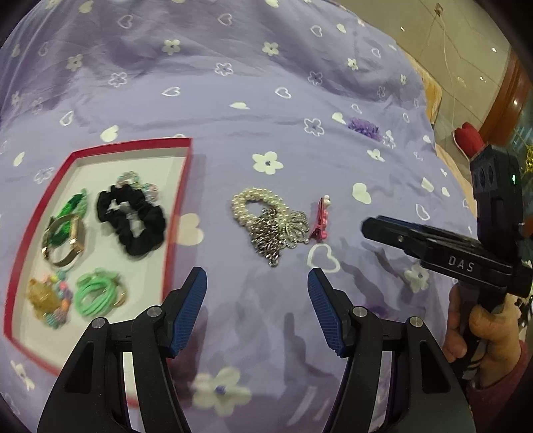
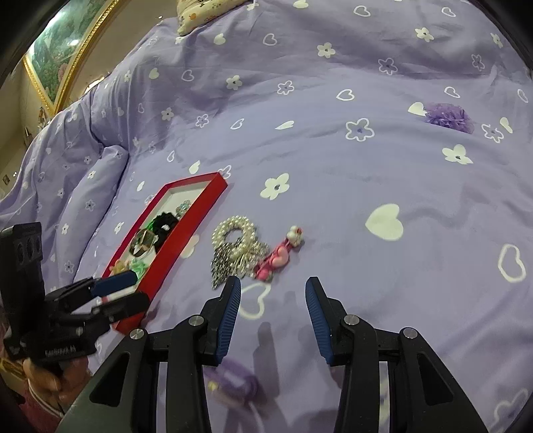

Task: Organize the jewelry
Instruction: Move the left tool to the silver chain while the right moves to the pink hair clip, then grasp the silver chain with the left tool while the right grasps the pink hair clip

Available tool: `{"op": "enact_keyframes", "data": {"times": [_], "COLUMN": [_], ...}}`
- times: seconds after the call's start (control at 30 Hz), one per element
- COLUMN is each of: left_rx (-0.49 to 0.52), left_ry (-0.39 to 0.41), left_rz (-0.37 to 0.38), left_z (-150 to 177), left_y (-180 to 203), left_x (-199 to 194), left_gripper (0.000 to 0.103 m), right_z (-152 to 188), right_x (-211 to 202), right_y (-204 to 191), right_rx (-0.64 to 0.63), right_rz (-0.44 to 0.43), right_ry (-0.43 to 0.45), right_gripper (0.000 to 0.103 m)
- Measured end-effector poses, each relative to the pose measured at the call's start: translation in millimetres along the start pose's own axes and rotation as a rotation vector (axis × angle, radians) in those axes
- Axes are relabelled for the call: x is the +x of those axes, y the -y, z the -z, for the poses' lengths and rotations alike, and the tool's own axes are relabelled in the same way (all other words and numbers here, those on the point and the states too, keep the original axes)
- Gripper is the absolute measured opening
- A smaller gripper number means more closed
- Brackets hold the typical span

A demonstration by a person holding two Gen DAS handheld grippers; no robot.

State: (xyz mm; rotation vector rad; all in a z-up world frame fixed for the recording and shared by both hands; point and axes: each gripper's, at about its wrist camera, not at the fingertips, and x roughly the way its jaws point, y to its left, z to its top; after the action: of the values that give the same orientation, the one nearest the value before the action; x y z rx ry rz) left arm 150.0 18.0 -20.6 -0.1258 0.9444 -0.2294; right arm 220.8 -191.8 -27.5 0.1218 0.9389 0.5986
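A red box [image 1: 133, 146] with a white inside lies on the purple bedspread and holds a black scrunchie [image 1: 131, 219], a gold watch [image 1: 63, 239], mint hair ties [image 1: 96, 293] and several other pieces. To its right lie a pearl bracelet [image 1: 256, 206] tangled with a silver chain [image 1: 269, 239], and a pink hair clip [image 1: 320, 218]. My left gripper [image 1: 257, 279] is open just short of them, with nothing between its fingers. My right gripper [image 2: 273, 286] is open and empty near the pink hair clip [image 2: 278, 254] and the pearl bracelet [image 2: 235, 233].
A purple flower scrunchie [image 2: 448, 116] lies farther back on the right. A blurred purple looped item [image 2: 233, 379] sits under my right gripper. A pillow [image 2: 206, 13] is at the head of the bed. The bed's edge and floor [image 1: 466, 66] run along the far right.
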Motion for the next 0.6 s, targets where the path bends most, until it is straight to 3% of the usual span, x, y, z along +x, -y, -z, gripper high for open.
{"op": "enact_keyframes", "data": {"times": [0.33, 0.43, 0.53, 0.6], "left_rx": [0.005, -0.003, -0.001, -0.007], "left_ry": [-0.074, -0.094, -0.09, -0.093], "left_rz": [-0.007, -0.011, -0.011, 0.012], "left_z": [-14.1, -15.4, -17.9, -19.9], "left_y": [6.5, 2.9, -0.7, -3.8], "left_x": [54.5, 67.0, 71.2, 72.9], "left_gripper": [0.062, 0.053, 0.034, 0.016], "right_z": [-20.9, -21.6, -20.2, -20.0], "right_x": [43.1, 57.1, 64.2, 64.5], "right_y": [9.4, 11.9, 11.1, 11.6], "right_rx": [0.009, 0.018, 0.003, -0.006], "right_rz": [0.01, 0.008, 0.014, 0.027], "right_ry": [-0.051, -0.074, -0.075, -0.065], "right_gripper": [0.043, 0.043, 0.04, 0.022]}}
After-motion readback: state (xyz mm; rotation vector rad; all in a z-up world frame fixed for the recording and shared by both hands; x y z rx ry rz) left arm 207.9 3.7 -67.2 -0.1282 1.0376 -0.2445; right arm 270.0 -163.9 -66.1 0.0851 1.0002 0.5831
